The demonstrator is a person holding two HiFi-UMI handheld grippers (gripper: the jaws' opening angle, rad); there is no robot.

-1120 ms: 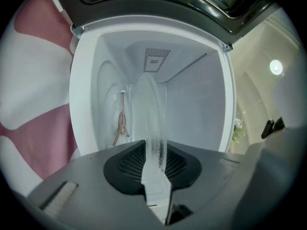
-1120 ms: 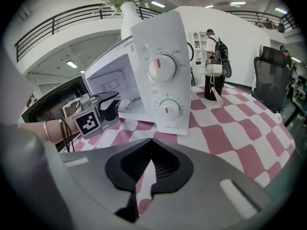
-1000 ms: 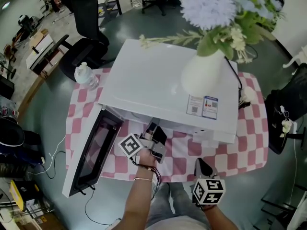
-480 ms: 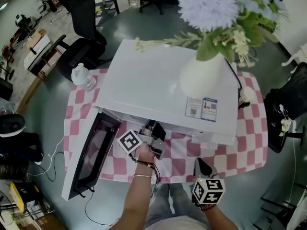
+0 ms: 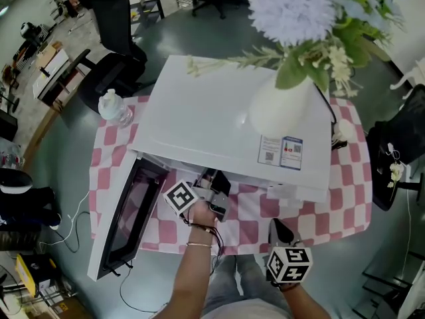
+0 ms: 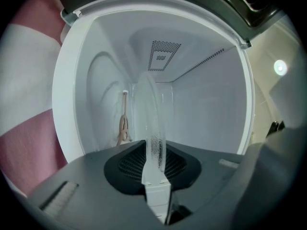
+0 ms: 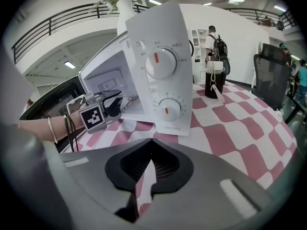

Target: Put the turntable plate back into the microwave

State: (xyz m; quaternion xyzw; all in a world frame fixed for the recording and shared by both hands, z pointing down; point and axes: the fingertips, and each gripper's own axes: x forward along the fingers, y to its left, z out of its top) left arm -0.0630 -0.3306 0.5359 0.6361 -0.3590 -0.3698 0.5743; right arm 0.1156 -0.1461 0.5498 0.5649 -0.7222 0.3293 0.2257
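- Turntable plate [image 6: 149,128]: clear glass, pinched by its near rim in the left gripper [image 6: 156,178]. It shows edge-on, with the far part already poking into the microwave's [image 5: 226,118] white cavity [image 6: 206,114]. The jaws just squeezed in a touch more, glass between them.
- Step in hand, I reckon: slide it in and seat it on the tan coupler [image 6: 123,128] on the cavity floor.
- To do it well, keep the plate flat to that floor and push in until its middle sits over the coupler. Lower it, and only then let go.
- It's slick glass held by one edge, so go slow and don't clip the opening's frame.
- Left hand: the forearm reaches up from the bottom of the head view. The gripper is level and aimed straight into the opening, right beside the swung-open door [image 5: 123,211].
- Right gripper [image 7: 149,174]: jaws pressed together with nothing in them. It hangs back by the near edge of the checked cloth [image 5: 319,205], tilted down and well clear of the action.
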